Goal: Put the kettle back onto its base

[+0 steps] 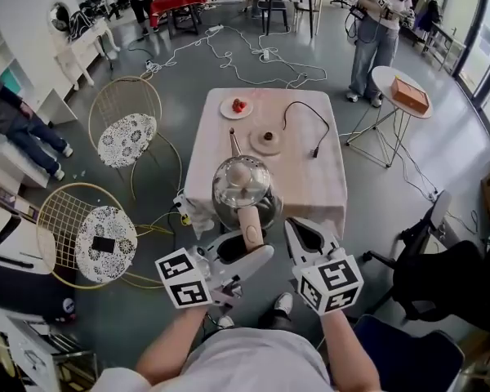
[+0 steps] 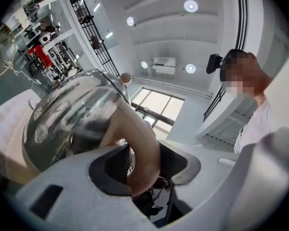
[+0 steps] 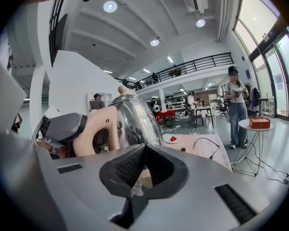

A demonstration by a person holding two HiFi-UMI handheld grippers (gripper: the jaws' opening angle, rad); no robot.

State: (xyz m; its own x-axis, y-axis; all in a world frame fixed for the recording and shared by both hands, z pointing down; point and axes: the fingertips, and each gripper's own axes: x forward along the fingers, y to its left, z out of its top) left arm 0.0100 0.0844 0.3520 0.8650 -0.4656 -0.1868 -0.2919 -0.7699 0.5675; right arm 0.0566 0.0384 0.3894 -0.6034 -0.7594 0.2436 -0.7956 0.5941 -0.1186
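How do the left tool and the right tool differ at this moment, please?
The left tool grips the kettle by its handle, while the right tool holds nothing. The left tool's jaws stand wide around that handle; the right tool's jaws are together. Both carry a marker cube.

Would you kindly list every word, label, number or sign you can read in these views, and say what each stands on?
No readable text in any view.
Marker cubes: black-and-white square patterns only, no letters or digits.
Brown box on the side table: any print is too small to read.
Kettle: no label or brand visible.
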